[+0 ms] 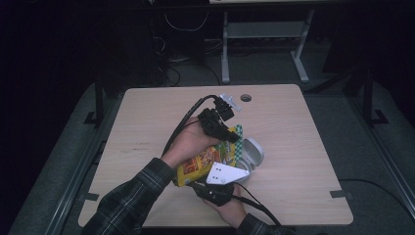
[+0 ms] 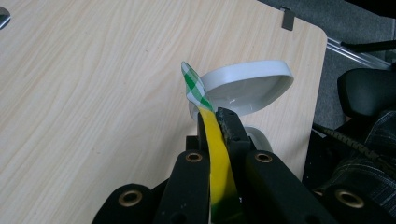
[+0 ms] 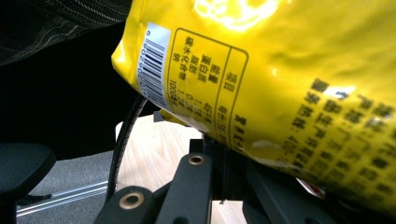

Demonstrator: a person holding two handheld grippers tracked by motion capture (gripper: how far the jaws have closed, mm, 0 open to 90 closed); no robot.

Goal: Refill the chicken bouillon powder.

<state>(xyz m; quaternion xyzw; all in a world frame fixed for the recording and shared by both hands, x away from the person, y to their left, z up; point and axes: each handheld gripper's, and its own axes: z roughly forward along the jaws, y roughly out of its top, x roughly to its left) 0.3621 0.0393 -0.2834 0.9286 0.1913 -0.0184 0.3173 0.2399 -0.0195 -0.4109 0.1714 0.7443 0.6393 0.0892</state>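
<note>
Spanning both tools, yellow snack bag: left tool clamped on its top edge, right tool apparently pinching its bottom.

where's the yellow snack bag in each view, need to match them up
High view: yellow snack bag lies centre, between both hands, above the table.
Left gripper view: its thin yellow edge rises bottom centre, pinched between the jaws, green-checked tip on top.
Right gripper view: its printed back spans the upper right.
Shared landmark: the light wooden table.

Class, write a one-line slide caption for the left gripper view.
Left tool clamped on the yellow snack bag edge, in front of an open white container on the wooden table.
</note>
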